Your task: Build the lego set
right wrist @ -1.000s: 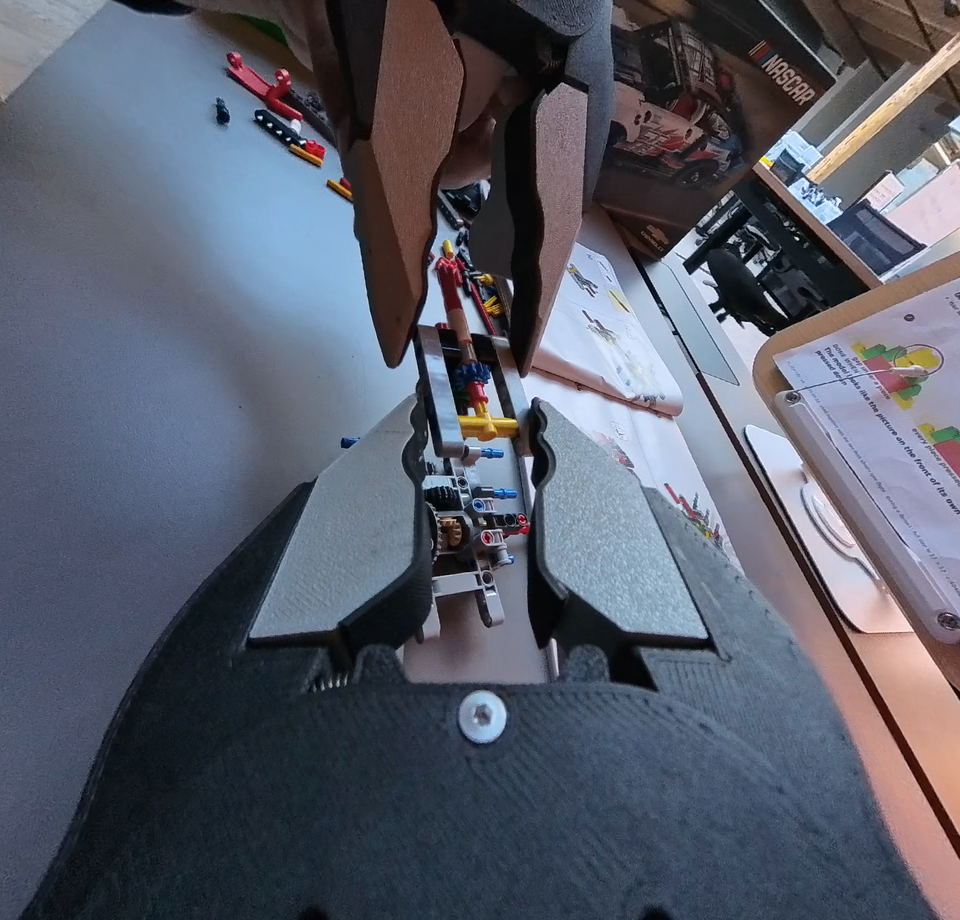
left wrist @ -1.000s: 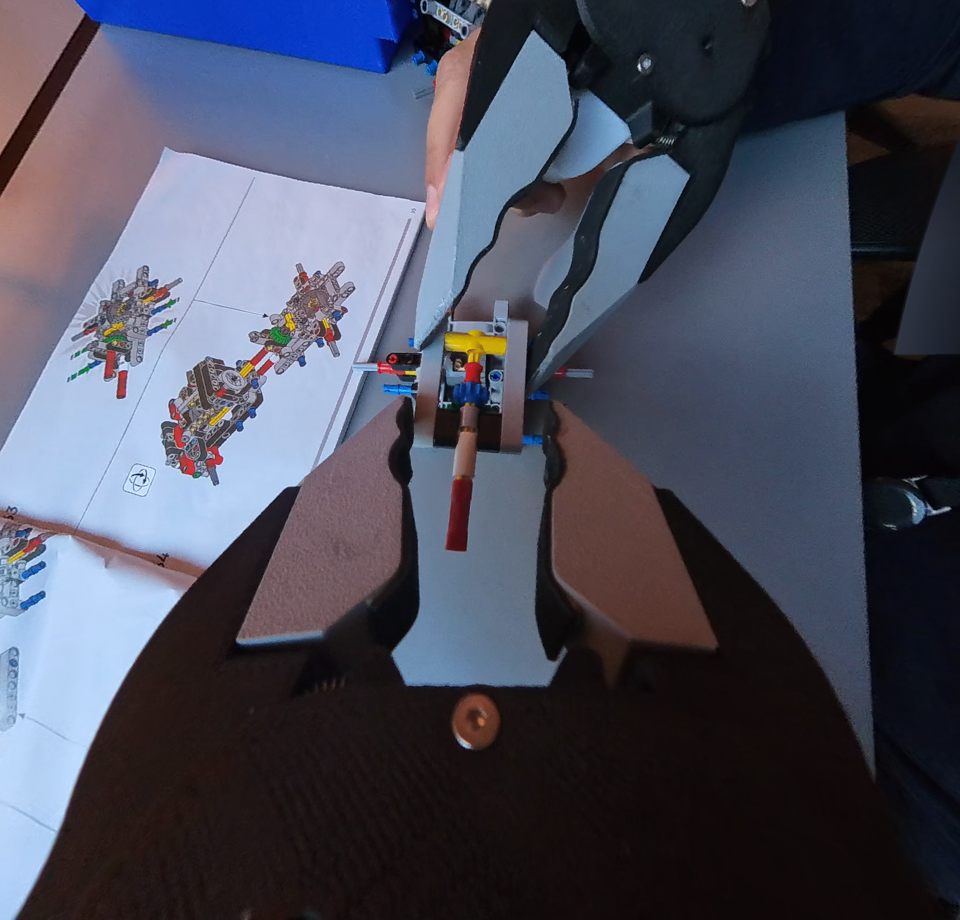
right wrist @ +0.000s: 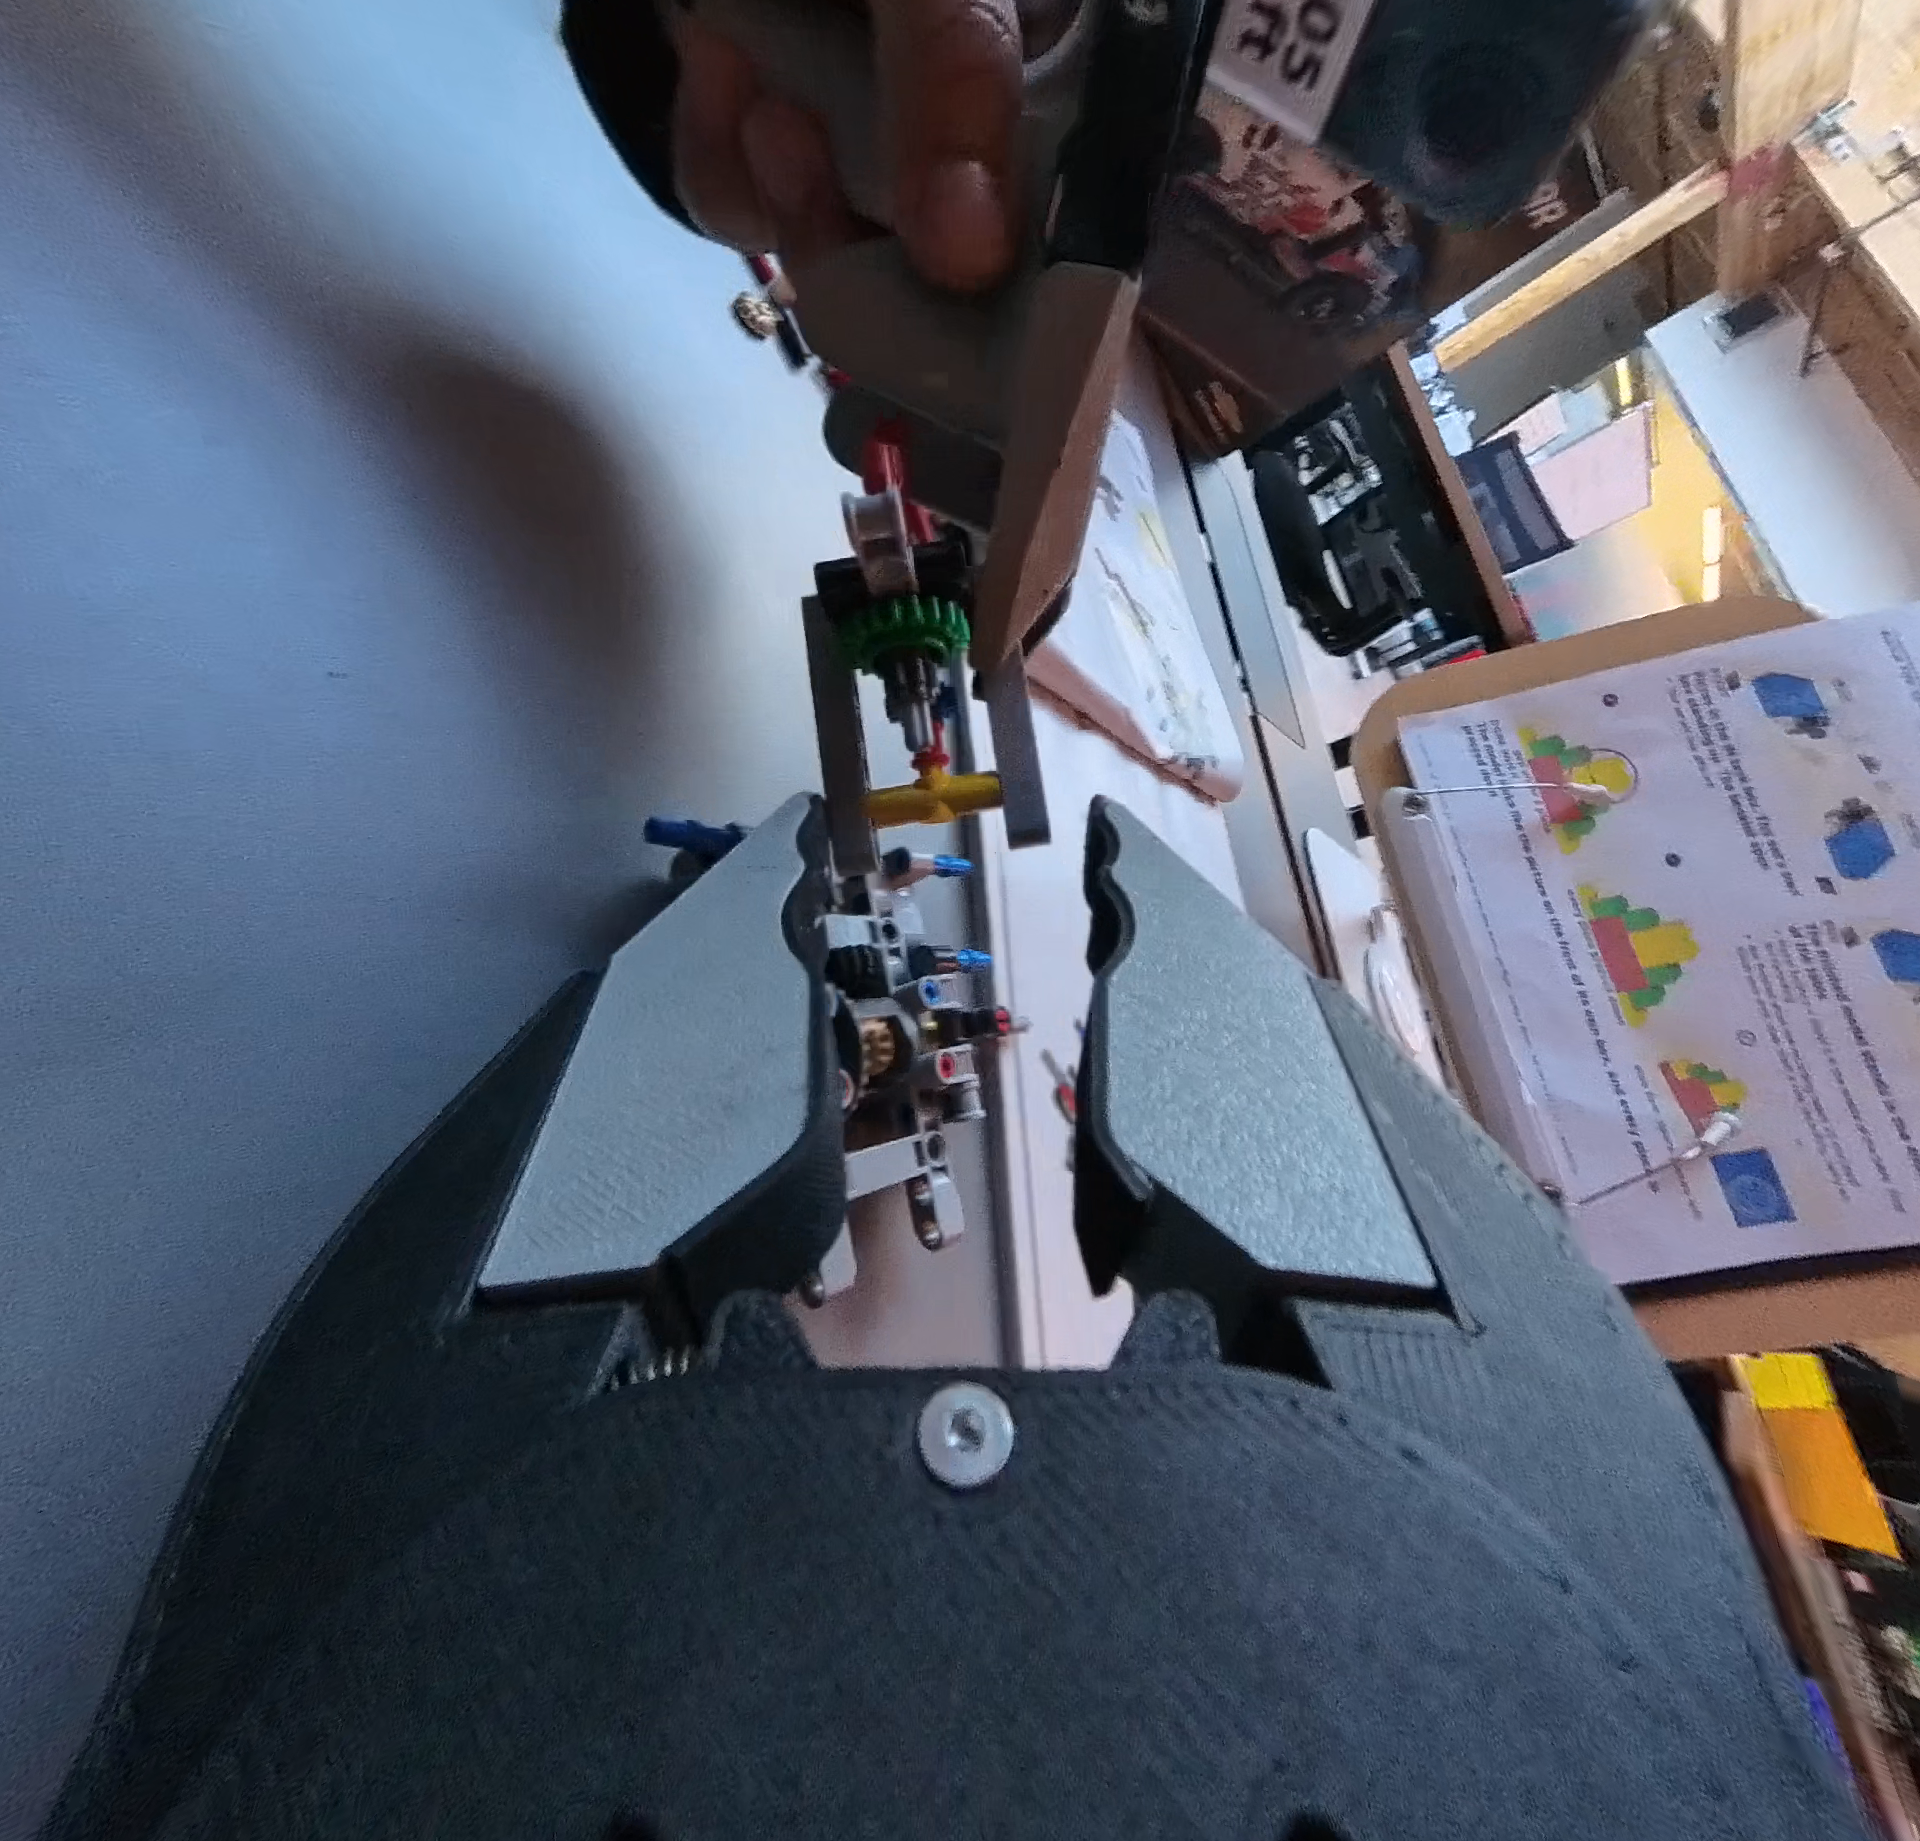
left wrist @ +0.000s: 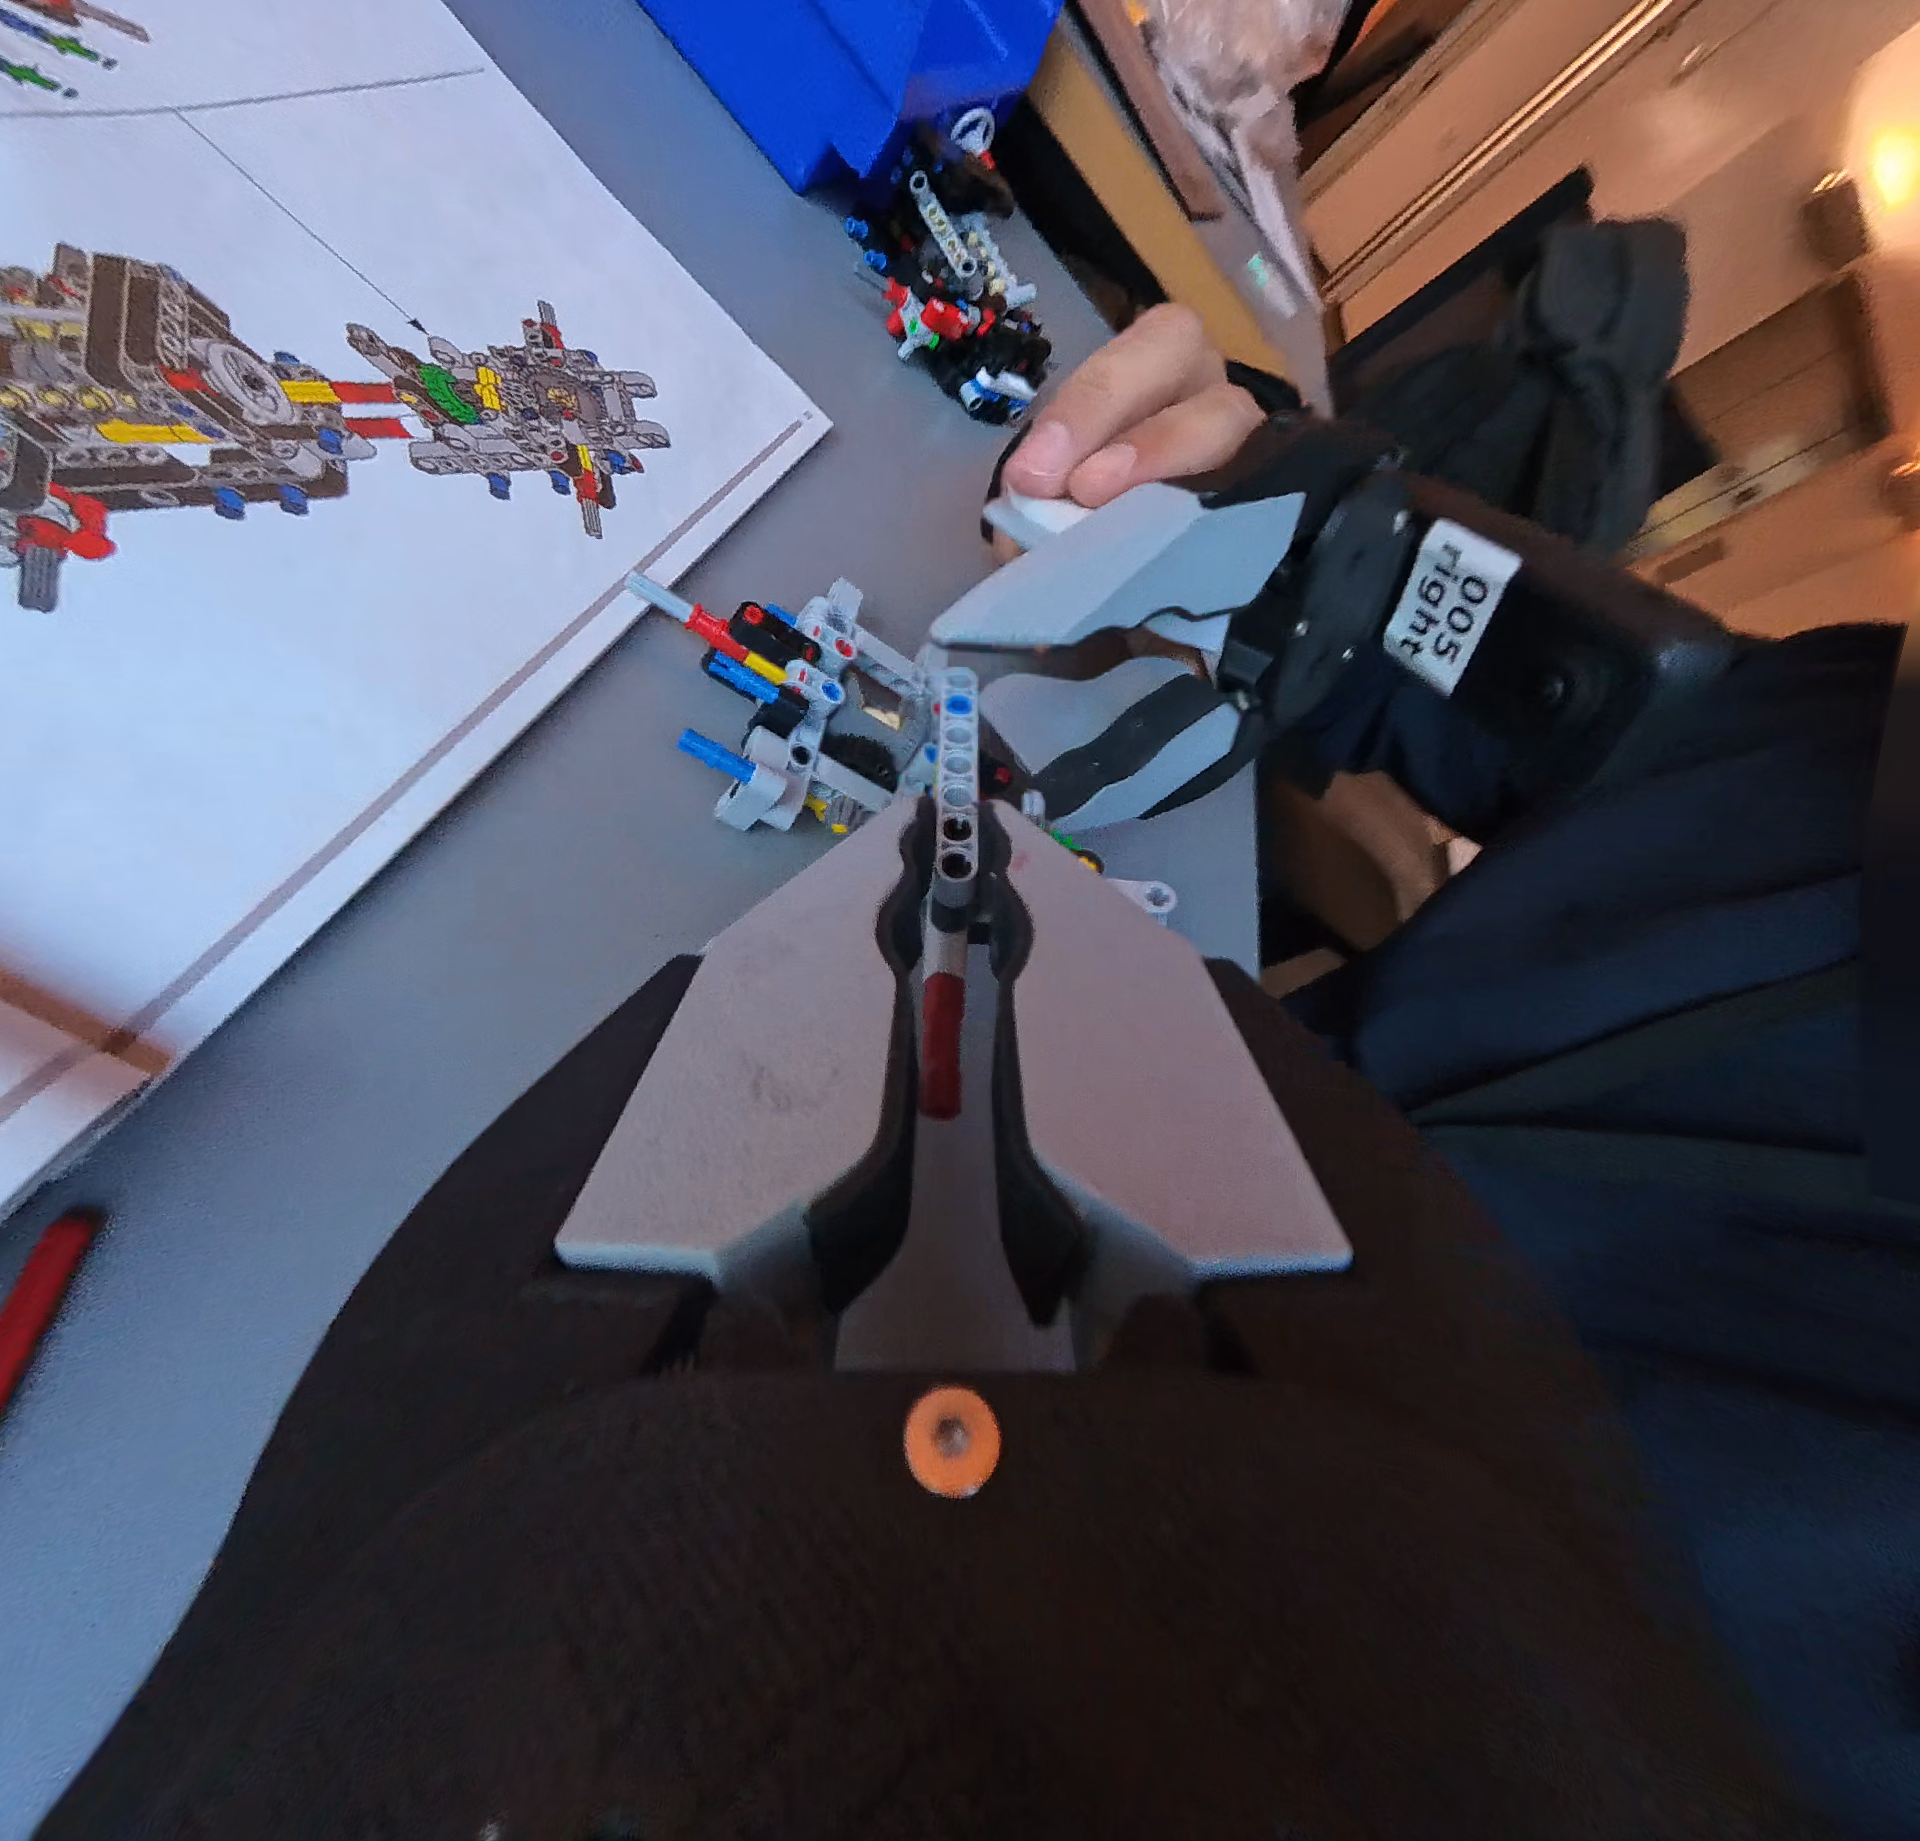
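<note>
A big grey table [left wrist: 499, 960] fills both views. Behind it is a room with wooden shelves and a warm lamp, all blurry.

The left wrist view shows a large white building-instructions page [left wrist: 343, 264] lying flat, a blue bin [left wrist: 831, 35] at the far end of the table, and a pile of loose toy parts [left wrist: 961, 305] beside the bin. The right wrist view shows other things: a wooden board with a colourful printed sheet [right wrist: 1662, 918], and a dark toy box [right wrist: 1299, 264] farther back.

The toy brick model [left wrist: 821, 721] lies on the table between the two grippers. The left gripper [left wrist: 954, 856] is clamped on its grey beam with holes [left wrist: 956, 752]. A red and tan axle [left wrist: 940, 1022] runs back between the fingers. The right gripper [right wrist: 951, 846] has its fingers wide apart around the model. One finger is right next to the frame; the other finger is clear of it.

The green gear [right wrist: 906, 628] and yellow connector [right wrist: 930, 799] show only in the right wrist view. A thumb and the left gripper's body hide the top of the frame there.
</note>
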`<control>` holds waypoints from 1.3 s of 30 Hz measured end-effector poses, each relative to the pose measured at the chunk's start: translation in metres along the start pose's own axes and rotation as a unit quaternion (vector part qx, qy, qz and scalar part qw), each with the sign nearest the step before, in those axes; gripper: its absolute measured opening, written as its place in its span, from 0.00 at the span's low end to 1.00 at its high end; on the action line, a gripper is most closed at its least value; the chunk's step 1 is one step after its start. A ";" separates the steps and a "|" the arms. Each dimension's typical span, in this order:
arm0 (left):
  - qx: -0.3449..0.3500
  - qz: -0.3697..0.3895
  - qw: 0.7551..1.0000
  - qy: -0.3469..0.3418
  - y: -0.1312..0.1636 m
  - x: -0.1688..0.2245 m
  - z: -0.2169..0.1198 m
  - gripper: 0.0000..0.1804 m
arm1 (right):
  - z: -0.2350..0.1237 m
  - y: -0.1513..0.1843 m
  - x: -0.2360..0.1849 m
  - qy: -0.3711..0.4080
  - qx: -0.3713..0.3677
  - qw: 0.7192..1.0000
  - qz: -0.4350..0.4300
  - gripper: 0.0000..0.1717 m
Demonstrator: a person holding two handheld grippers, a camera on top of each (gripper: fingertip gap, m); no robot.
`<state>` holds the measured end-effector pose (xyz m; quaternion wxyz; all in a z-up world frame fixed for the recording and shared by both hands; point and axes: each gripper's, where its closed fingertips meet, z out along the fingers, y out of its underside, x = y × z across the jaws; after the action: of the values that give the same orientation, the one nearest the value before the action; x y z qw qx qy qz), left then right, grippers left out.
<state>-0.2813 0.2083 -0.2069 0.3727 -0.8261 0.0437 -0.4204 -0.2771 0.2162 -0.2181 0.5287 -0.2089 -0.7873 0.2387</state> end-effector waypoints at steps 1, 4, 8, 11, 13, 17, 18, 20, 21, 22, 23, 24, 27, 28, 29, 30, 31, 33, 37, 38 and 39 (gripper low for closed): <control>0.005 -0.013 1.000 0.006 -0.001 0.000 -0.001 0.02 | -0.001 -0.002 0.003 0.010 0.001 1.000 -0.013 0.28; 0.022 -0.051 0.998 0.036 -0.005 0.002 -0.002 0.01 | -0.002 -0.007 0.003 0.042 -0.003 0.996 -0.083 0.27; 0.034 -0.099 0.991 0.081 -0.007 0.009 0.005 0.01 | -0.001 -0.011 0.001 0.067 -0.008 0.988 -0.139 0.25; 0.036 -0.104 0.991 0.082 -0.007 0.010 0.007 0.01 | -0.003 -0.011 0.001 0.050 -0.005 0.992 -0.114 0.22; 0.042 -0.095 0.991 0.078 -0.010 0.011 0.007 0.02 | -0.004 -0.012 0.003 0.045 -0.003 0.994 -0.096 0.21; 0.046 -0.061 0.997 0.023 -0.016 0.003 0.001 0.14 | -0.005 -0.010 0.000 0.003 0.002 1.000 -0.022 0.21; 0.051 -0.042 0.998 -0.022 -0.019 -0.007 -0.004 0.24 | -0.005 -0.009 0.000 -0.007 0.004 1.000 0.000 0.21; 0.061 0.049 0.990 -0.121 -0.027 -0.020 -0.023 0.29 | -0.006 -0.005 -0.001 -0.032 0.003 0.998 0.047 0.21; 0.054 0.113 0.977 -0.172 -0.028 -0.021 -0.031 0.30 | -0.006 -0.003 -0.001 -0.049 0.002 0.996 0.076 0.21; 0.036 0.181 0.958 -0.218 -0.027 -0.018 -0.038 0.32 | -0.007 -0.002 -0.002 -0.068 0.003 0.992 0.107 0.21; 0.013 0.249 0.933 -0.258 -0.024 -0.014 -0.042 0.34 | -0.008 -0.001 -0.003 -0.091 0.004 0.986 0.139 0.21; -0.012 0.314 0.902 -0.296 -0.021 -0.009 -0.044 0.36 | -0.009 0.001 -0.005 -0.116 0.002 0.978 0.173 0.21; -0.092 0.499 0.778 -0.371 -0.007 0.011 -0.036 0.33 | -0.014 0.000 -0.009 -0.189 0.006 0.945 0.267 0.21; -0.111 0.558 0.731 -0.376 0.000 0.019 -0.028 0.25 | -0.016 -0.003 -0.011 -0.216 0.009 0.931 0.296 0.21; -0.127 0.608 0.690 -0.371 0.007 0.026 -0.020 0.15 | -0.019 -0.006 -0.013 -0.242 0.012 0.914 0.324 0.21; -0.137 0.639 0.662 -0.368 0.012 0.031 -0.012 0.14 | -0.022 -0.010 -0.015 -0.272 0.014 0.896 0.350 0.21; -0.142 0.649 0.653 -0.364 0.017 0.033 -0.006 0.19 | -0.024 -0.013 -0.016 -0.294 0.015 0.879 0.375 0.21; -0.151 0.633 0.665 -0.366 0.020 0.031 -0.003 0.31 | -0.030 -0.019 -0.017 -0.337 0.022 0.840 0.425 0.21; -0.135 0.658 0.630 -0.391 0.012 0.038 -0.010 0.38 | -0.040 -0.027 -0.020 -0.423 0.025 0.742 0.519 0.21; -0.136 0.679 0.602 -0.397 0.011 0.042 -0.009 0.37 | -0.042 -0.029 -0.021 -0.445 0.028 0.713 0.540 0.21; -0.140 0.704 0.569 -0.402 0.011 0.045 -0.007 0.36 | -0.045 -0.032 -0.022 -0.466 0.033 0.687 0.557 0.21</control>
<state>-0.2546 0.1791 -0.1811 0.4095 -0.6601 0.5159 0.3612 -0.2301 0.1844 -0.2007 -0.1301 -0.4532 -0.6633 0.5812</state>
